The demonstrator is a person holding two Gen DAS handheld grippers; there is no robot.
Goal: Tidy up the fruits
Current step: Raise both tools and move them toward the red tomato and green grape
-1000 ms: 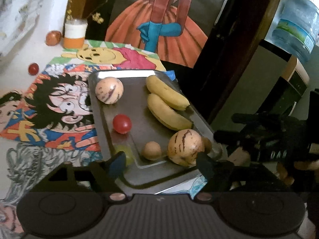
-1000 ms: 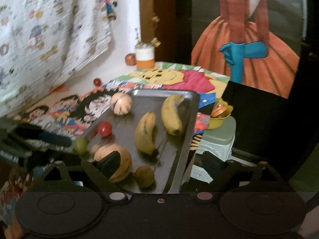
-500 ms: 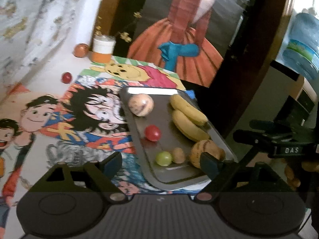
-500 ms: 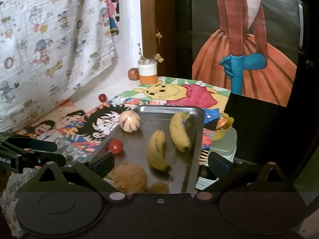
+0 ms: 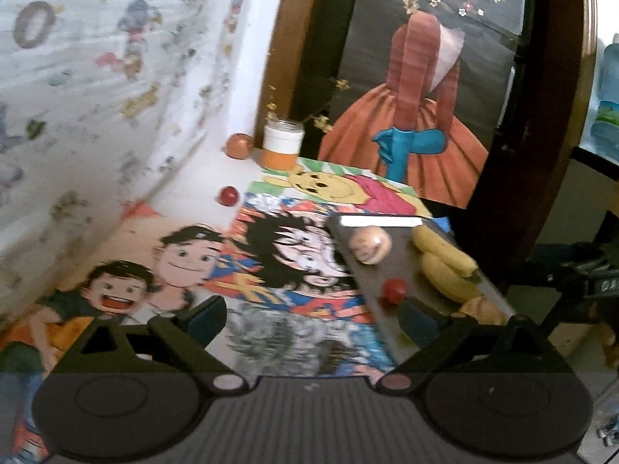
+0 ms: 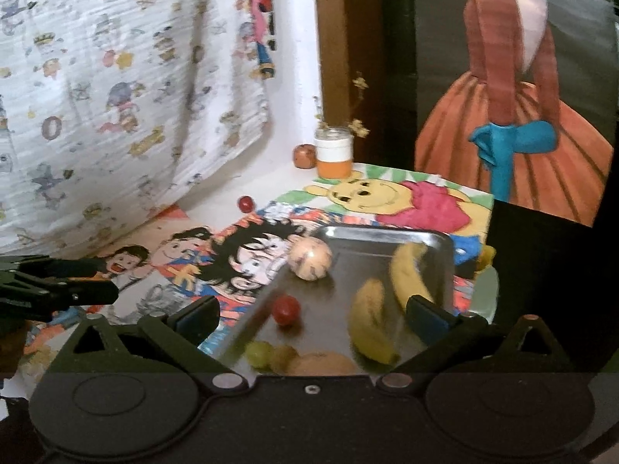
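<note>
A metal tray (image 6: 371, 236) on the cartoon-covered table holds two bananas (image 6: 371, 321), a striped round melon (image 6: 310, 260), a red tomato (image 6: 285, 310), a green grape (image 6: 258, 352) and brown fruits at its near end. The tray also shows in the left wrist view (image 5: 367, 270), with the bananas (image 5: 445, 266) and tomato (image 5: 394, 290). A loose red fruit (image 5: 228, 195) and an orange-brown fruit (image 5: 239, 145) lie on the table's far side. My left gripper (image 5: 309, 319) is open and empty, left of the tray. My right gripper (image 6: 309, 317) is open and empty above the tray's near end.
A white-and-orange jar (image 6: 333, 154) with dried flowers stands at the back by the wall. A patterned cloth (image 6: 116, 96) hangs at the left. A dark painted panel (image 6: 522, 116) stands behind the table, and the table's right edge drops off beside the tray.
Both grippers have pulled back and up from the tray. The left one has swung left over the cartoon mat. The fruits on the tray have not moved.
</note>
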